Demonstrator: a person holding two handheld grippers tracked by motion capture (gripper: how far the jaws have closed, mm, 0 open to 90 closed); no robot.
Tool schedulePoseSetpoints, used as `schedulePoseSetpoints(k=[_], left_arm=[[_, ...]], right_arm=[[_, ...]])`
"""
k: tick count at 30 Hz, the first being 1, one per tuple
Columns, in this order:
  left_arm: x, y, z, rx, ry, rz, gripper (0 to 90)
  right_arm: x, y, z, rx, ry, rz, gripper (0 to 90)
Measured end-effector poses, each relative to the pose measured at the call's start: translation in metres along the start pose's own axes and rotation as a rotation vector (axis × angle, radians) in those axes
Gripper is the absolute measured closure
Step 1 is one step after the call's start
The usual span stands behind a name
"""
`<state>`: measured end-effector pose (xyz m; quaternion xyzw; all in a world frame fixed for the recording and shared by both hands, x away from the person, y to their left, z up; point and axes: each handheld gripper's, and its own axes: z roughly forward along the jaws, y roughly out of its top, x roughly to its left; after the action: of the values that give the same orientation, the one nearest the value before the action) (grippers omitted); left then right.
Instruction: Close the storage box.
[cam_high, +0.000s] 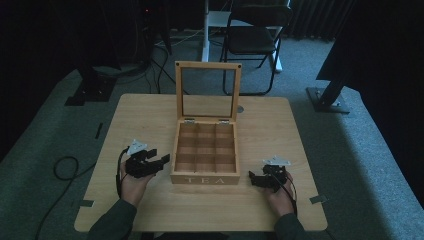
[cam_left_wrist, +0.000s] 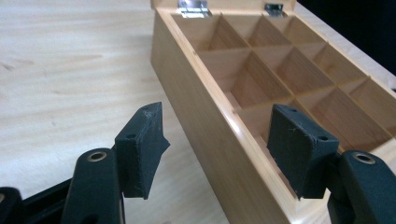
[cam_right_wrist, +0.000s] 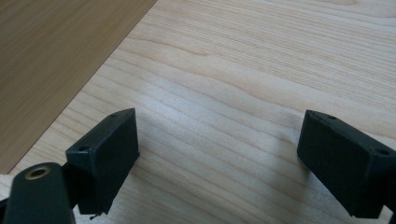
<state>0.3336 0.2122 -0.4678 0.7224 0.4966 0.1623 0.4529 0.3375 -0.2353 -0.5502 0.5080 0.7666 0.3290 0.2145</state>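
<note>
Left hand-held gripper (cam_high: 161, 161) spread, empty, just beside tea box (cam_high: 205, 150) left wall (nearer one). Right hand-held gripper (cam_high: 256, 180) spread over bare counter (cam_high: 265, 130), box to its left.

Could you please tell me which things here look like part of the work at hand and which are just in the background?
Likely in use:
- tea box, lid open, compartments empty
- left hand-held gripper, open
- right hand-held gripper, open
- table

Background:
- chair
- floor cable
</note>
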Motion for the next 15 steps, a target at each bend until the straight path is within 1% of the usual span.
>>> schedulePoseSetpoints(k=[3,6,7,10,13,15], left_arm=[[0.003,0.008,0.000,-0.011,0.009,-0.001,36.8],[0.006,0.016,0.000,-0.016,0.018,0.007,36.8],[0.006,0.016,0.000,-0.016,0.018,0.007,36.8],[0.010,0.025,0.000,-0.028,0.023,0.003,36.8],[0.011,0.028,0.000,-0.029,0.023,0.010,36.8],[0.012,0.033,0.002,-0.030,0.028,0.019,36.8]], right_arm=[[0.000,0.000,0.000,0.000,-0.001,0.001,12.1],[0.000,0.000,0.000,0.000,-0.001,0.001,12.1],[0.000,0.000,0.000,0.000,-0.001,0.001,12.1],[0.000,0.000,0.000,0.000,-0.003,0.003,12.2],[0.001,0.000,0.000,0.000,-0.005,0.005,12.1],[0.001,0.000,0.000,0.000,-0.005,0.005,12.0]])
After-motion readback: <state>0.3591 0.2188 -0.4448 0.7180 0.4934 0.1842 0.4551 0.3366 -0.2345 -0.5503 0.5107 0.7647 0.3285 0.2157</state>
